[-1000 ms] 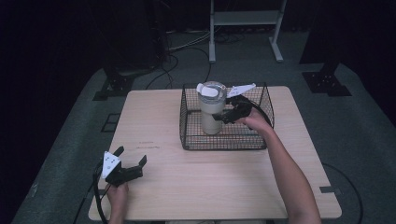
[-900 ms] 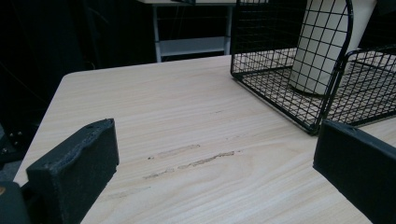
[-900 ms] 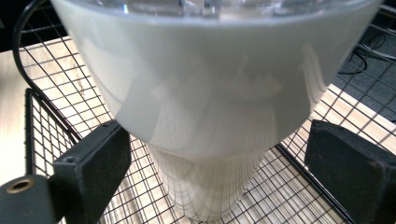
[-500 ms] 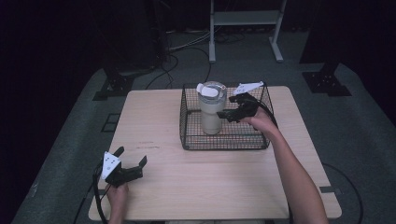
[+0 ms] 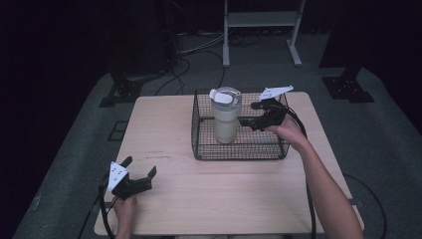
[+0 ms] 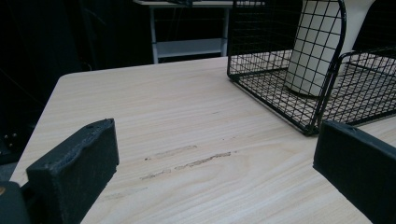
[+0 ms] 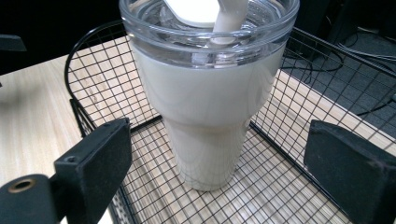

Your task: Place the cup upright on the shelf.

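Observation:
A cream tumbler (image 5: 225,119) with a clear lid stands upright in the left part of a black wire basket (image 5: 239,152) on the wooden table (image 5: 224,189). My right gripper (image 5: 245,121) is open inside the basket, just right of the tumbler and clear of it. In the right gripper view the tumbler (image 7: 208,102) stands between and beyond the spread jaws, nothing held. My left gripper (image 5: 140,169) is open near the table's front left, with nothing between its jaws. The left gripper view shows the basket (image 6: 322,107) and the tumbler (image 6: 317,46) farther off.
The basket sits at the table's far middle. A metal stand (image 5: 261,30) and cables (image 5: 199,47) lie on the floor behind the table. Faint scuff marks (image 6: 187,158) show on the wood ahead of the left gripper.
My right gripper has drawn back to the right, away from the tumbler, which stands free in the basket. The left gripper has not moved.

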{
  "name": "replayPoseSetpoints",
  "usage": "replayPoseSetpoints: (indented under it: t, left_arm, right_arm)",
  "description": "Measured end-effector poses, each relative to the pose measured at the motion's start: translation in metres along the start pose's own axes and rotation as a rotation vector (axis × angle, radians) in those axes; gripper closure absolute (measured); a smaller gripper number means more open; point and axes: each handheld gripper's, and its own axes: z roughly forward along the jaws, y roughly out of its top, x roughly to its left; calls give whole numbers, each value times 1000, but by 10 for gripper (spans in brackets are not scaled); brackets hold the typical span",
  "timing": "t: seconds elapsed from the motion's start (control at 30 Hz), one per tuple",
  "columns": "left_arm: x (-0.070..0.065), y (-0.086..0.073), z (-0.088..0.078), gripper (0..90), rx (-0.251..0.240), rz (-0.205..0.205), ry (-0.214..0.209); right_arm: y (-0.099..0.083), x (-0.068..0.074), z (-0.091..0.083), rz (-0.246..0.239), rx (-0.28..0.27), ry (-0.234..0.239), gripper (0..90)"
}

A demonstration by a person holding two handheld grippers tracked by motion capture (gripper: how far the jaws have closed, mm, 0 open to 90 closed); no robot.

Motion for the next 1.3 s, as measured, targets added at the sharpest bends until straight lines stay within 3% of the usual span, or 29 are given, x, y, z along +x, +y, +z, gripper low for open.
replayPoseSetpoints:
  t: [0.77, 1.3]
  left_arm:
    - [0, 0, 0, 0, 2, 1, -3]
    - [1, 0, 0, 0, 4, -1, -1]
  right_arm:
    - [-20, 18, -38, -39, 4, 17, 73]
    - [-30, 33, -47, -83, 43, 41, 73]
